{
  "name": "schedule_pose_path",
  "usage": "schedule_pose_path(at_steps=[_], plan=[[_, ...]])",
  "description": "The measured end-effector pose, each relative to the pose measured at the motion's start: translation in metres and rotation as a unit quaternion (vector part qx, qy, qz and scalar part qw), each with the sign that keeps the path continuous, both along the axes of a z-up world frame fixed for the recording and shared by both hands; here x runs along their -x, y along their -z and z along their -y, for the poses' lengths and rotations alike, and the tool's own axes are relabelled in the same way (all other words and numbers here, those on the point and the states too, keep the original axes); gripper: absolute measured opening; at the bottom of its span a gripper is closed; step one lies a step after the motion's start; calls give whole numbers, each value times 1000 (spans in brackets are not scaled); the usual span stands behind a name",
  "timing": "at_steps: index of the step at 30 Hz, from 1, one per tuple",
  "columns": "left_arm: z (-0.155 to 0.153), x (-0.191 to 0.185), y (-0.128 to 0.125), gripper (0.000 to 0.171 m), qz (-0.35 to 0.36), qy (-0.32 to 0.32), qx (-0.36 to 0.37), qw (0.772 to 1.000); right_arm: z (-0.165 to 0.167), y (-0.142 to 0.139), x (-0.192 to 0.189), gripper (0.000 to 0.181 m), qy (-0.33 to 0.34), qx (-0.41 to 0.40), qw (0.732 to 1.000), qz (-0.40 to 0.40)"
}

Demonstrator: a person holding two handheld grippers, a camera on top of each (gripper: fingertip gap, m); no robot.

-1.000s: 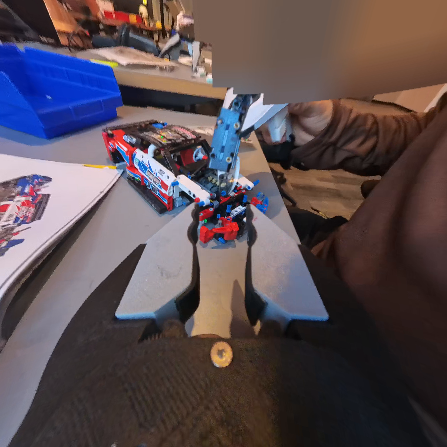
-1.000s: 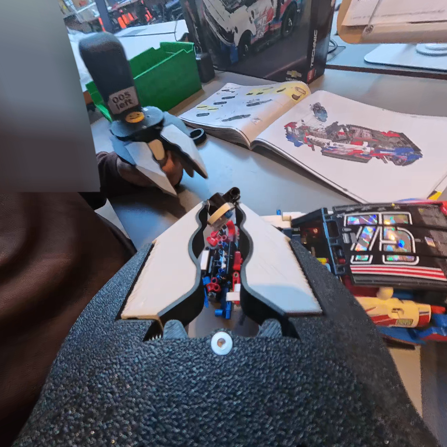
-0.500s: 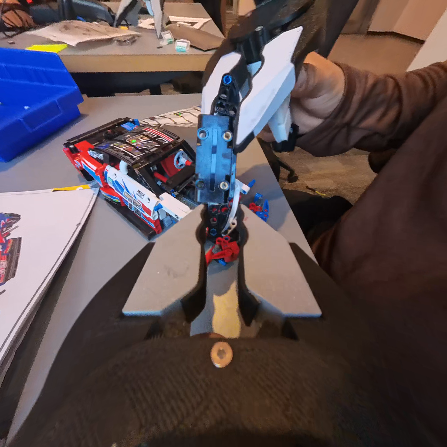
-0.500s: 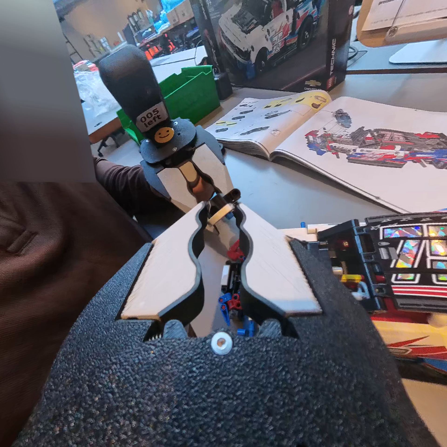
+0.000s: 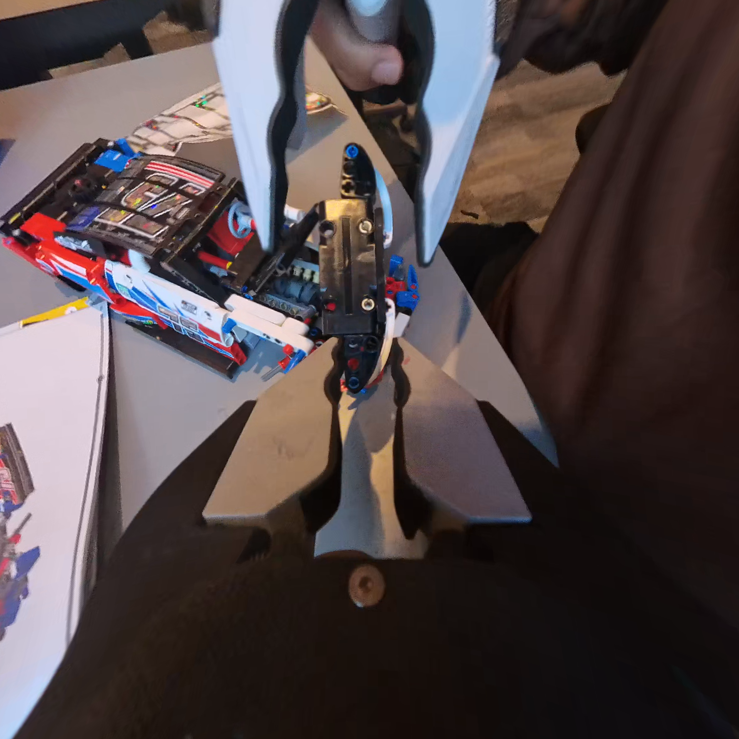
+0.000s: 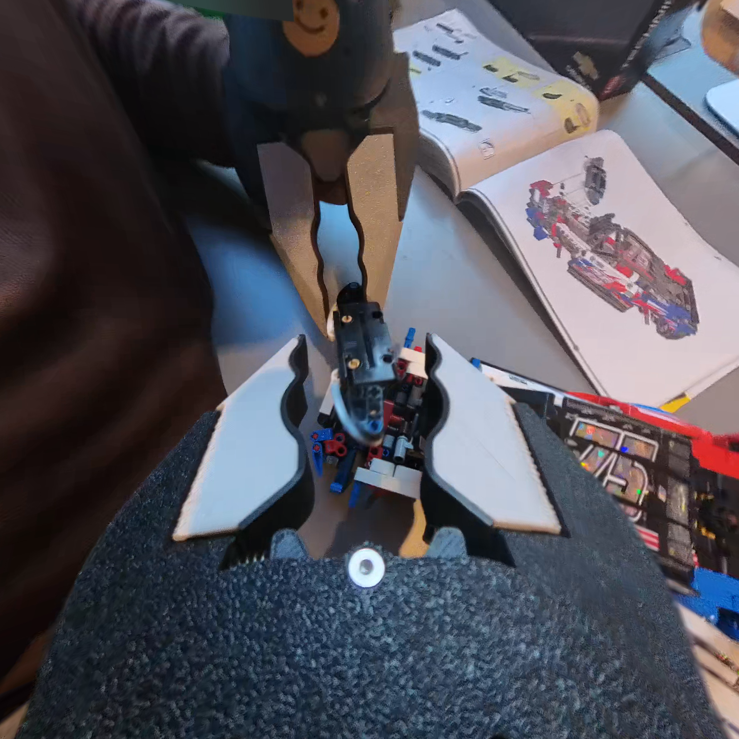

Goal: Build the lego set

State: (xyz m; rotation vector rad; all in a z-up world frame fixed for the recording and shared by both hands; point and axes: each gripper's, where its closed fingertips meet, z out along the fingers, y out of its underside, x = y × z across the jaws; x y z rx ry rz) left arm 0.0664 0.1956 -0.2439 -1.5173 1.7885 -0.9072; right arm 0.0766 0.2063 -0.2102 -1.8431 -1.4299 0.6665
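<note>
A black sub-assembly with a white curved strip (image 5: pixel 350 260) stands upright over the front of the red, white and blue car (image 5: pixel 140 240). My left gripper (image 5: pixel 364 352) is shut on its lower end, both pads against it. In the right wrist view the sub-assembly (image 6: pixel 364 352) hangs from the left gripper (image 6: pixel 352 316). My right gripper (image 6: pixel 366 339) is wide open around the sub-assembly, with a gap on each side. It reaches in from the top of the left wrist view (image 5: pixel 346 254), and its fingers (image 5: pixel 256 160) do not touch the part.
Loose small blue and red pieces (image 5: pixel 404 280) lie by the car's nose near the table edge. An open instruction book (image 6: pixel 600 280) lies behind the car (image 6: pixel 640 460); its page shows at the left (image 5: pixel 48 440). A dark box (image 6: pixel 600 40) stands at the back. A person's brown sleeve (image 5: pixel 640 320) is at the right. The tips of one gripper are about 4 centimetres away from the tips of the other.
The left gripper shut on the sub-assembly's lower end while the right one still held it. The right gripper has now opened wide and let go. The two grippers have come closer together.
</note>
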Motion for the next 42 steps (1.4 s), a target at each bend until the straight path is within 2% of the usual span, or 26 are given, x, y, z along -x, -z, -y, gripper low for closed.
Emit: schedule_pose_path(at_steps=[2, 5, 6, 12, 22, 27, 37, 42], plan=[[5, -1, -1, 20, -3, 20, -14, 1000, 3, 8, 5, 56, -22, 1, 999, 28], [7, -2, 3, 20, -12, 30, -27, 999, 10, 20, 6, 31, -49, 14, 997, 53], [7, -1, 5, 20, -12, 34, -28, 999, 11, 22, 6, 30, -52, 20, 997, 55], [8, -1, 0, 20, 17, 39, 0, 999, 12, 32, 2, 30, -45, 47, 997, 51], [2, -2, -8, 20, 86, 21, 46, 995, 5, 20, 5, 30, -32, 88, 996, 3], [-3, -2, -12, 20, 101, 16, 45, 994, 1, 23, 3, 30, -7, 85, 996, 6], [4, -7, -16, 20, 120, 24, 52, 991, 8, 19, -1, 31, 18, 64, 998, 5], [6, -6, -19, 23, 133, 16, 68, 989, 10, 18, -3, 30, 44, 92, 995, -11]])
